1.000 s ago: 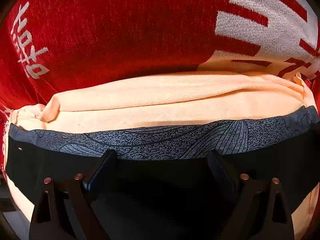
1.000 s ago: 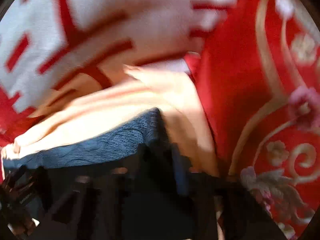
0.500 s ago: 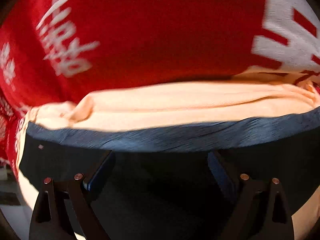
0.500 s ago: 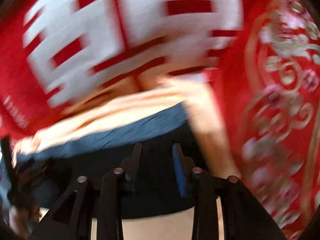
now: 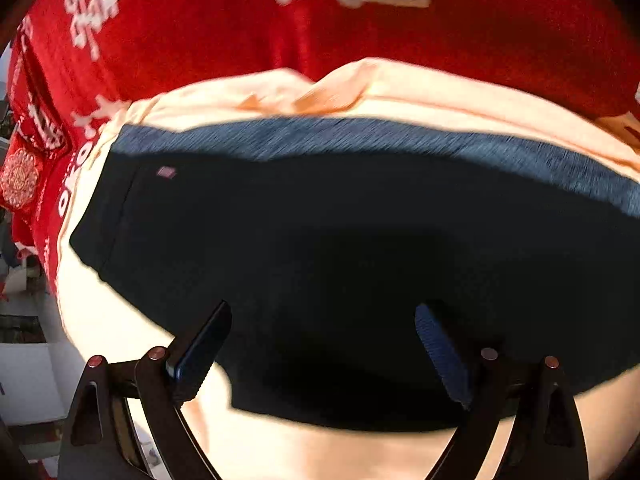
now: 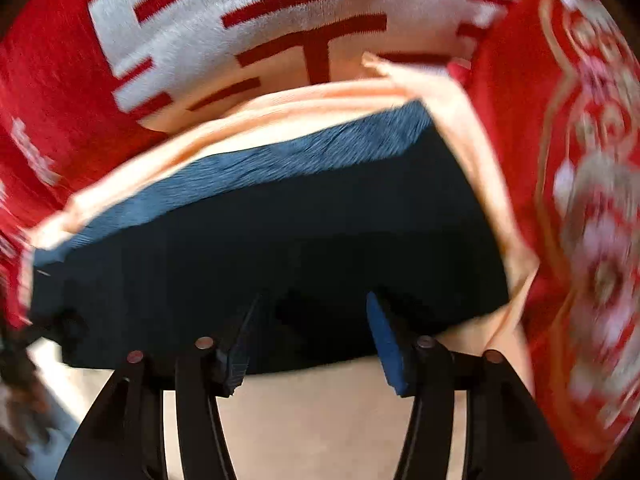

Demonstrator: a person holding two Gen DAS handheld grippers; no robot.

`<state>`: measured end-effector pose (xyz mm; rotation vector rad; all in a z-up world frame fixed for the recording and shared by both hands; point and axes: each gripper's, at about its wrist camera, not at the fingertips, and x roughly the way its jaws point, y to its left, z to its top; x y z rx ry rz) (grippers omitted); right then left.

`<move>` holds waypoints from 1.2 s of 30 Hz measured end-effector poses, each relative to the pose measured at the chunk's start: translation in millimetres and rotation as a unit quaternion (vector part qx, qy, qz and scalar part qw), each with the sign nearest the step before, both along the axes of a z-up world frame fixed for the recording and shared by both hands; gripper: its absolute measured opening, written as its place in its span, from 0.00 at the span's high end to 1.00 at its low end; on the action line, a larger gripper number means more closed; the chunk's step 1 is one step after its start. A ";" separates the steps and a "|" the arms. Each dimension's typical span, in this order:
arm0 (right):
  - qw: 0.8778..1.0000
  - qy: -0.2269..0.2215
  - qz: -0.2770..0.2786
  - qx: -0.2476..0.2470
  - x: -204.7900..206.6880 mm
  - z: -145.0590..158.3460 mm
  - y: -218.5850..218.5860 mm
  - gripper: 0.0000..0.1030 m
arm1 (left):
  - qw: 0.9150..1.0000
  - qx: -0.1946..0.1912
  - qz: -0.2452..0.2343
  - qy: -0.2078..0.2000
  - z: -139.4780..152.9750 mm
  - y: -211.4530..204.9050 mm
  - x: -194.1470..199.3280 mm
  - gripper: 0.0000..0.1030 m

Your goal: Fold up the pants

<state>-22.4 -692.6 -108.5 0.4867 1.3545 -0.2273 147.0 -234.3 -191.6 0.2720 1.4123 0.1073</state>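
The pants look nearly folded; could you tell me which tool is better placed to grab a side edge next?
Probably the left tool: the pants' side edge shows closer to its open jaws than to the right tool, whose jaws are opening.

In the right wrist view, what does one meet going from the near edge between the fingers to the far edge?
Peach cloth → black pants → their blue-grey band → peach cloth again → red blanket with a white character.
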 end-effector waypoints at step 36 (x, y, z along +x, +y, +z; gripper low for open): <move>0.947 -0.038 -0.037 0.316 24.9 -69.6 376.0 0.39 | 0.996 -0.071 -0.028 -0.037 -12.5 226.0 88.6 0.00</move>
